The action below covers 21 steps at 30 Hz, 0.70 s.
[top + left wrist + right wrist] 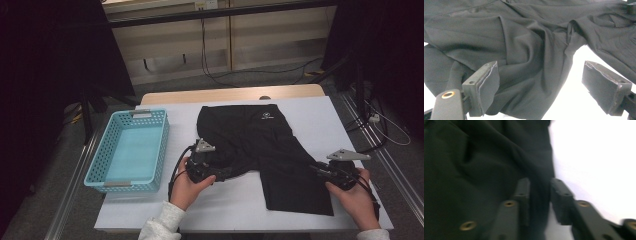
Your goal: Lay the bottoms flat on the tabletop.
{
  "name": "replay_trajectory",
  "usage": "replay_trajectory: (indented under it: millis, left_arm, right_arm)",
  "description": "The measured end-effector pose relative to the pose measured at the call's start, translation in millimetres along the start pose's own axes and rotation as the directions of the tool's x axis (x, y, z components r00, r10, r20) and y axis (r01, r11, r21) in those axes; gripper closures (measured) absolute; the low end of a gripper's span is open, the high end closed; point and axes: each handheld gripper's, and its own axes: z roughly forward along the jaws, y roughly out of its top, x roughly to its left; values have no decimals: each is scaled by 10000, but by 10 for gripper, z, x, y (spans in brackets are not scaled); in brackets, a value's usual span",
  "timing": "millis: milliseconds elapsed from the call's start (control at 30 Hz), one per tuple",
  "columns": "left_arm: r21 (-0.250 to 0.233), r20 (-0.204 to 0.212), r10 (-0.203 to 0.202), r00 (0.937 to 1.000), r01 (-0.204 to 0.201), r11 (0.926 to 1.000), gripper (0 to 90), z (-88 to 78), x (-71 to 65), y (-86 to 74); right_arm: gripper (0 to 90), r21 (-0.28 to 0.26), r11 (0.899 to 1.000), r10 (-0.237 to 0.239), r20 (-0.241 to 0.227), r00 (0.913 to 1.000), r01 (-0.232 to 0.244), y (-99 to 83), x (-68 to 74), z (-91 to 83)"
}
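Observation:
A pair of black shorts (260,145) lies spread on the white table cover (320,120), with a small white logo near the waistband at the far side. My left gripper (218,175) is at the hem of the shorts' left leg. In the left gripper view its jaws (539,67) stand wide open, with rumpled black cloth (524,50) lying loosely between them. My right gripper (316,168) is at the right edge of the other leg. In the blurred right gripper view its jaws (540,181) stand a narrow gap apart, with the cloth's edge (474,157) running between them.
A light blue plastic basket (100,150) stands at the left of the table, beside the shorts. A strip of bare wooden tabletop (230,94) shows at the far edge. Cables run over the floor beyond, and dark stands flank the table.

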Motion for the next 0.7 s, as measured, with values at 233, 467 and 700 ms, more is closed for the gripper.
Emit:
replay_trajectory:
  millis: [233, 467, 700]
  left_arm:
    - [-97, -2, -28, 10000, 27, 9999, 150, -8, -4, 10]
    - [-52, -34, -66, 10000, 65, 10000, 150, -12, 9, -12]
    - [-59, -130, -126, 9998, 125, 9999, 149, -38, 40, -39]
  right_arm:
    - [492, -350, 9986, -428, -1021, 9939, 394, 85, 280, 23]
    - [459, -337, 9962, -852, -1662, 9824, 807, 142, 570, 134]
    - [448, -375, 9940, -1082, -1999, 9738, 1028, 199, 743, 250]
